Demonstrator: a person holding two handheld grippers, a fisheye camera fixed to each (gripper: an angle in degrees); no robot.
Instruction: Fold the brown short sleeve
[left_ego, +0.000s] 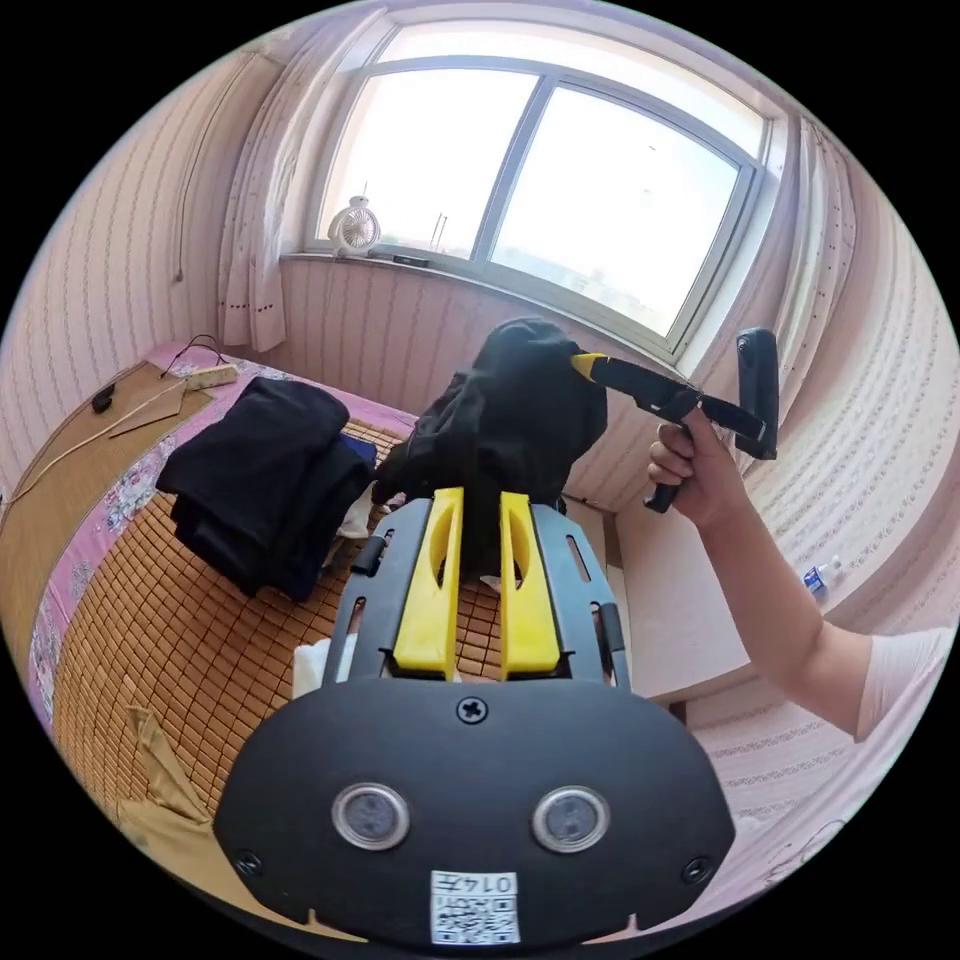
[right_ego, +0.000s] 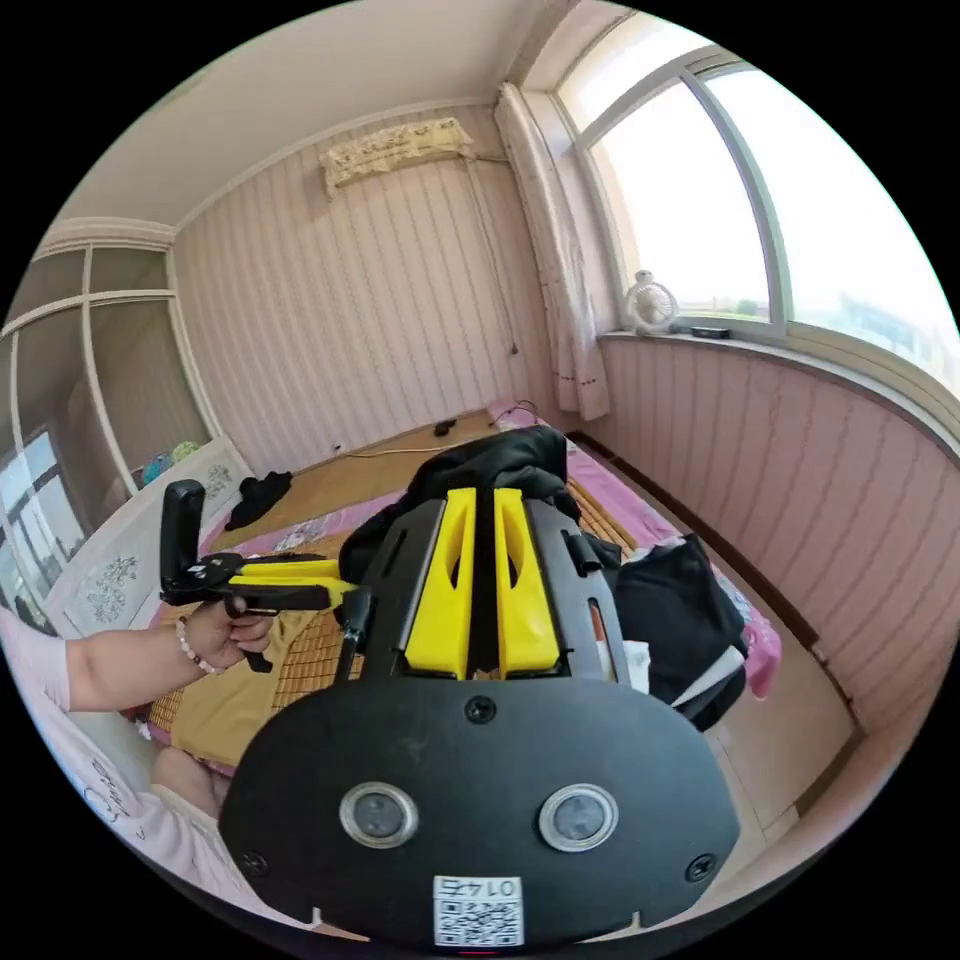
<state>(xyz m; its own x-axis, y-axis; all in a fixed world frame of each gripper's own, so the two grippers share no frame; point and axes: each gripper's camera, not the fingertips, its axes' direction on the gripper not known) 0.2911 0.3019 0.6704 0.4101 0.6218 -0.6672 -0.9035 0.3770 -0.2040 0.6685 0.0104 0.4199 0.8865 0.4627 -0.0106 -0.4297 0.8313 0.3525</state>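
In the left gripper view, the dark garment (left_ego: 520, 400) hung bunched in the air, so its shape, sleeves and true colour could not be made out. Its lower part ran down between the left tongs' (left_ego: 480, 505) yellow jaws, and the black housing hid where it ended. The right tongs' (left_ego: 583, 364) tips were buried in the cloth's top, their gap unseen. The pile of dark clothes (left_ego: 265, 480) on the bed was too crumpled to count pieces. In the right gripper view, the right tongs (right_ego: 482, 505) covered most of the garment (right_ego: 500, 460), and the left tongs' (right_ego: 345, 592) tips were hidden behind the housing.
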